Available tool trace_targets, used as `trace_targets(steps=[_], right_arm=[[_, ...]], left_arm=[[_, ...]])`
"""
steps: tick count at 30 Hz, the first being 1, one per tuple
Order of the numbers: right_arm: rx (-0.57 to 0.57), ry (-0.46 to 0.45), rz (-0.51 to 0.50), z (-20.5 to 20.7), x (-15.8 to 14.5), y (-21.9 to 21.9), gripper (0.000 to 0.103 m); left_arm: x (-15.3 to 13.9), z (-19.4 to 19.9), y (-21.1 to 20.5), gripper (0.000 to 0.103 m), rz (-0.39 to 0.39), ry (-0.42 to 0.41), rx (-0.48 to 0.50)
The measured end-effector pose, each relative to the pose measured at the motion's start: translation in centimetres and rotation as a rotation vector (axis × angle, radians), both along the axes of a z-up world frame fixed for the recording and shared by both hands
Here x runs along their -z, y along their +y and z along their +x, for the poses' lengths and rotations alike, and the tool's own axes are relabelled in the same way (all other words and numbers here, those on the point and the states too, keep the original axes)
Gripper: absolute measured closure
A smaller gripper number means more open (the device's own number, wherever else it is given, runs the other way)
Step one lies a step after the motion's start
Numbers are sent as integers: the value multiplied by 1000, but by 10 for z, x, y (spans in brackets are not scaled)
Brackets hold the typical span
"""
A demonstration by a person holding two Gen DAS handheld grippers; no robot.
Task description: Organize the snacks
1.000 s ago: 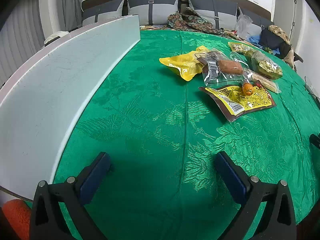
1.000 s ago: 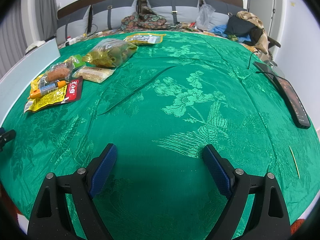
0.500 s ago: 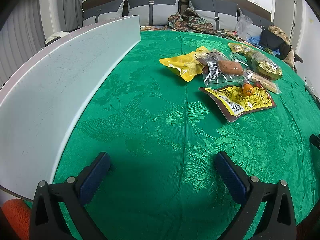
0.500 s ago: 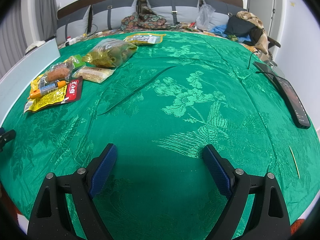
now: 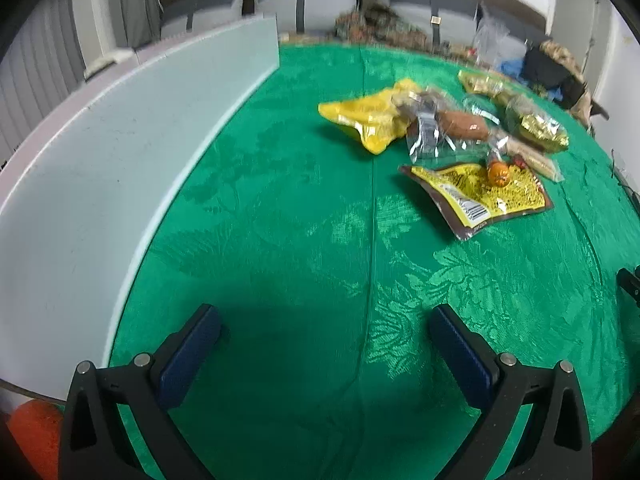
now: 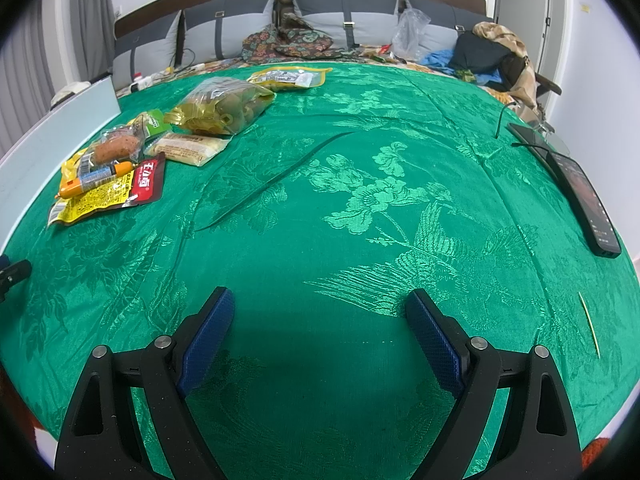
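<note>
A heap of snack packets lies on the green cloth (image 5: 300, 240). In the left wrist view I see a yellow bag (image 5: 370, 118), a clear pack with a brown sausage (image 5: 460, 124), a yellow-and-brown packet (image 5: 480, 196) with a small orange sausage (image 5: 499, 173) on it, and a gold bag (image 5: 536, 124). The right wrist view shows the same heap at far left: the yellow-and-red packet (image 6: 108, 192), a beige bar (image 6: 192, 148), a bag of green snacks (image 6: 224, 106), another packet (image 6: 288, 77). My left gripper (image 5: 324, 344) and right gripper (image 6: 320, 332) are open and empty, well short of the heap.
A long white board (image 5: 100, 168) stands on edge along the cloth's left side. A dark phone (image 6: 580, 188) with a cable lies at the right edge, a thin stick (image 6: 588, 324) nearer. Pillows (image 6: 344, 20) and clothes (image 6: 488, 52) lie at the back.
The left wrist view has become blurred and tipped slightly, so the left gripper has begun to move. The right gripper has not moved. Both stay open.
</note>
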State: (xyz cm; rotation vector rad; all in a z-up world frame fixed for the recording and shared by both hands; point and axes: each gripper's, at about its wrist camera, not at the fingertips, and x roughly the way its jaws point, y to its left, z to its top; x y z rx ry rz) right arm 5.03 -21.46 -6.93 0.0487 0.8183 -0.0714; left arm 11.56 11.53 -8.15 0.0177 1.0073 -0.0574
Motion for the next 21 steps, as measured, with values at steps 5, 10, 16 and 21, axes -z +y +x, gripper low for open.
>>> trace_targets(steps=[5,10,16,21], right_arm=[[0,0,0,0,0,0,12],[0,0,0,0,0,0,12],[0,0,1,0,0,0,12],[0,0,1,0,0,0,12]], left_arm=[[-49,23,-17,4,-141,-60,91],[-75,82,-79,4,-158,20,310],[-42,128,-137,30,17,169,426],[-30,145,-129,86,-72,243,381]])
